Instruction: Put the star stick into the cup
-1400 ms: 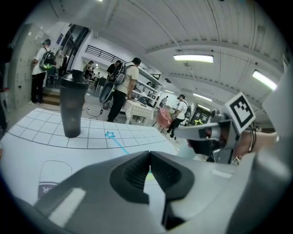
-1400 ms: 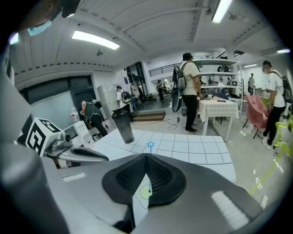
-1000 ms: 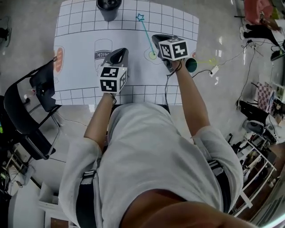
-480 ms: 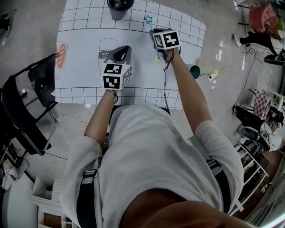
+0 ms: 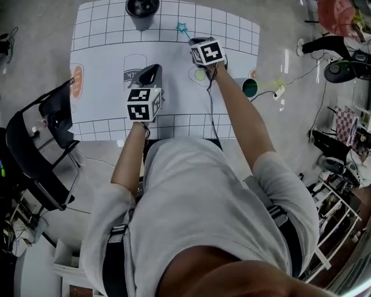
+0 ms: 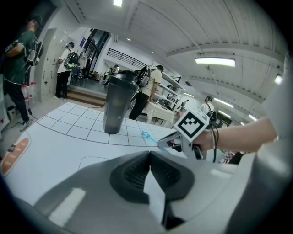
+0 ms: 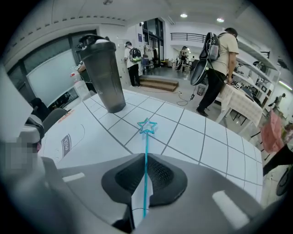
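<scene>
Worktop (image 5: 104,87) is covered by a gridded sheet; the dark cup (image 5: 142,10) is stood at its far edge. The left gripper (image 6: 150,167) is held closed and empty. The right gripper (image 7: 145,176) is clamped on the star stick (image 7: 146,141), star pointed at the far edge, right of the cup. Thin, light, probably bendy: the shaft is best pinched firmly, lest it swivel.

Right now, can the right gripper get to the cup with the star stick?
Probably yes. The right gripper grips the star stick, the cup stands ahead to its left, and only bare table lies between them.
</scene>
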Available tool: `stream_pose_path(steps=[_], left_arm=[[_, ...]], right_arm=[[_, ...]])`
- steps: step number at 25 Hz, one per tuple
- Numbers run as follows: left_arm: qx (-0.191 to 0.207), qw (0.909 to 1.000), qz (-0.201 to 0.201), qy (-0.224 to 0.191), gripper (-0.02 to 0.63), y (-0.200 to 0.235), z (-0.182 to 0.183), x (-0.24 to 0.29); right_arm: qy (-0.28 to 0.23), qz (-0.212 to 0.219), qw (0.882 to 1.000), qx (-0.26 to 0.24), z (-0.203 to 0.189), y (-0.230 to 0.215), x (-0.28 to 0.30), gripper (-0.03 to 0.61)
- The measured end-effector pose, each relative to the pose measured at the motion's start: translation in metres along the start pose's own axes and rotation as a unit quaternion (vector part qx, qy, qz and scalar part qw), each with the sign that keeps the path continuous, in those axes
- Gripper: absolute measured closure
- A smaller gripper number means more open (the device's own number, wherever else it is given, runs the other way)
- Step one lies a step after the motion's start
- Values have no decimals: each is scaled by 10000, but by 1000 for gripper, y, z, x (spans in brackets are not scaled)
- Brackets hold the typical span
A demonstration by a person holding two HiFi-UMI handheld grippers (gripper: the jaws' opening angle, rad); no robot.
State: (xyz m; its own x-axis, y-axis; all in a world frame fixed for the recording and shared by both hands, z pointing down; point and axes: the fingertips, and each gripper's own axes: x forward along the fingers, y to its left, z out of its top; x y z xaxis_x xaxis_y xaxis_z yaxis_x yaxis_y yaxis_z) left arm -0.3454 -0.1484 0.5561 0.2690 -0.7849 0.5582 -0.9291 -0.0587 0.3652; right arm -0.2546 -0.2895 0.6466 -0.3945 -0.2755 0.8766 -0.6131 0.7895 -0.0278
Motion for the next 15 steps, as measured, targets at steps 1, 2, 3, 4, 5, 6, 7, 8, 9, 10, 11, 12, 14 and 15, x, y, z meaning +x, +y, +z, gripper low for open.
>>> stream_pose_path(steps=[1, 2, 3, 4, 5, 6, 7, 8, 9, 10, 11, 12, 14, 15], left_arm=[[20, 10000, 1, -9, 611, -2, 1, -1], [46, 10000, 2, -21, 611, -3, 2, -2], [73, 10000, 2, -37, 611, -5, 3, -4], [94, 9999, -2, -57, 611, -8, 5, -5], [104, 9999, -12, -84, 611, -11, 8, -6], [102, 9999, -30, -120, 611, -15, 11, -6], [91, 9998, -59, -162, 611, -19, 16, -6], [75, 9997, -103, -207, 611, -23, 21, -5], [57, 9995, -169, -251, 611, -28, 27, -4], [38, 9992, -259, -295, 611, -34, 34, -3], [22, 9987, -375, -341, 611, -40, 42, -2], [12, 9979, -511, -399, 611, -46, 51, 0], [41, 9950, -821, -566, 611, -64, 72, 2], [93, 9929, -994, -654, 611, -75, 81, 2]], right_arm=[[-152, 37, 9999, 48, 1, 1, -5, 563], [-326, 72, 9994, 92, 2, 3, -11, 563], [-513, 102, 9986, 121, 4, 5, -19, 563], [-702, 125, 9974, 134, 7, 8, -27, 563], [-890, 146, 9958, 130, 9, 10, -37, 563], [-1079, 166, 9940, 109, 12, 13, -47, 563], [-1271, 186, 9917, 68, 15, 16, -57, 563], [-1465, 198, 9890, 17, 18, 19, -69, 563], [-1661, 198, 9859, -32, 20, 22, -81, 563], [-1857, 185, 9824, -62, 23, 25, -93, 563], [-2058, 160, 9784, -67, 24, 28, -106, 563], [-2267, 129, 9739, -55, 26, 31, -121, 563], [-2674, 59, 9636, -51, 29, 35, -149, 563], [-2848, 10, 9586, -76, 28, 36, -163, 563]])
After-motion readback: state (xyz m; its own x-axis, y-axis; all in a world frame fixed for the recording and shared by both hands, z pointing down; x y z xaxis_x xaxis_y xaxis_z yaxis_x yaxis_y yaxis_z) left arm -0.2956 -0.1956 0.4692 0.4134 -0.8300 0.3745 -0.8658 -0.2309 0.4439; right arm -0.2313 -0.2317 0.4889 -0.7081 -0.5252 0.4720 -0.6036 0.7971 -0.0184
